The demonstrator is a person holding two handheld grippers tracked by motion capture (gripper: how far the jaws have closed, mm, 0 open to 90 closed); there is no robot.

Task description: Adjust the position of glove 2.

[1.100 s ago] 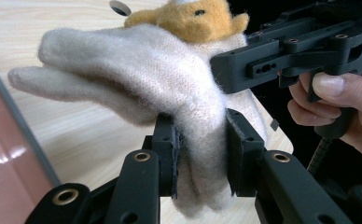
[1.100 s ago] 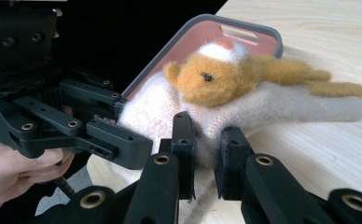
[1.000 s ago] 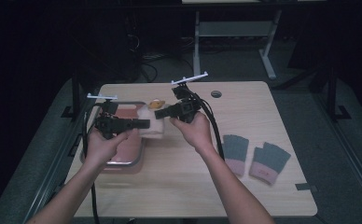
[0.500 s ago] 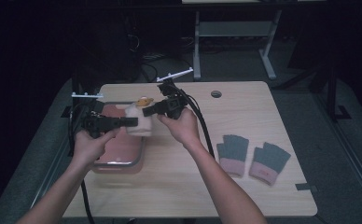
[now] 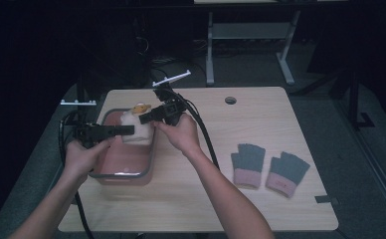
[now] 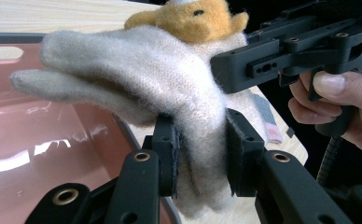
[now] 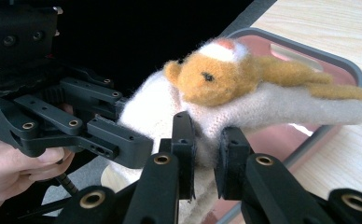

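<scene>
**Cream glove carried over the pink bin, pinched from both sides**

Largest first: wooden table (image 5: 260,189), lit against a dark room, with a grommet hole (image 5: 230,100) toward the far edge. On the left part, a pink bin (image 5: 124,174) with a grey rim, sitting open and seemingly waiting to receive. On the right, near side, a pair of grey fingerless gloves (image 5: 269,169) with pink cuffs, lying flat side by side, well apart from the bin.

Above the bin's far end, held clear of it: a fuzzy cream glove (image 6: 137,74) with a small orange plush animal (image 7: 216,77) on its back. Left gripper (image 6: 200,154) clamped on the glove's lower fabric, wool bunched between the pads; right gripper (image 7: 202,149) likewise pinching a fold just under the plush. Gripped from two sides probably to keep the limp knit spread and level rather than drooping, and lined up with the bin for lowering in.

Against a second ago: both hands and the glove shifted left and farther across the table, from near the bin's right rim to over its far end. Bin and grey pair unmoved. Both grips unchanged, pinching throughout.
</scene>
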